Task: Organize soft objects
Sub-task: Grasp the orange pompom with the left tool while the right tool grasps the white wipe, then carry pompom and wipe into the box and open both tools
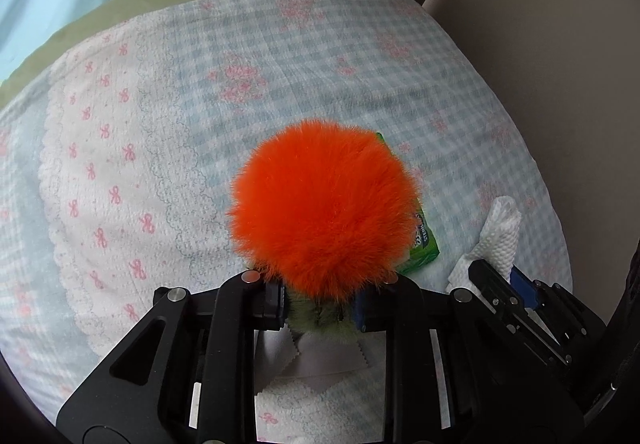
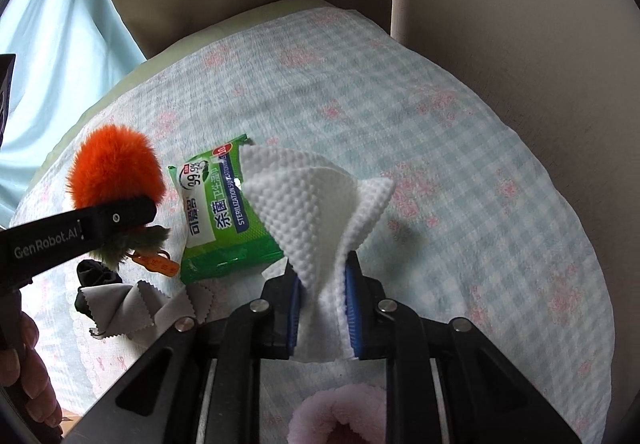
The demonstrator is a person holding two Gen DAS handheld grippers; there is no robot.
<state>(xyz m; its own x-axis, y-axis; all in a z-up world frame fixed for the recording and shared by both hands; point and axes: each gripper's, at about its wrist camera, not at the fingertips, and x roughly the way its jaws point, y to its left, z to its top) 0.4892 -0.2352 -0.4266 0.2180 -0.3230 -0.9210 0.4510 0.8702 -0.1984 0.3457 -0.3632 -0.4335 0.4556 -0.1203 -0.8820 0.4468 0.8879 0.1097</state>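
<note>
My left gripper (image 1: 320, 308) pinches the orange pom-pom (image 1: 324, 204) by its green fur base, holding it above the checked cloth (image 1: 280, 56). My right gripper (image 2: 323, 284) is clamped on a white embossed tissue (image 2: 308, 204), which fans out above the blue pads (image 2: 352, 308). The green wipes packet (image 2: 224, 212) lies flat on the cloth between the two held items. A grey zigzag-edged cloth (image 2: 136, 308) and a black fabric piece (image 2: 98, 276) lie beside the packet.
</note>
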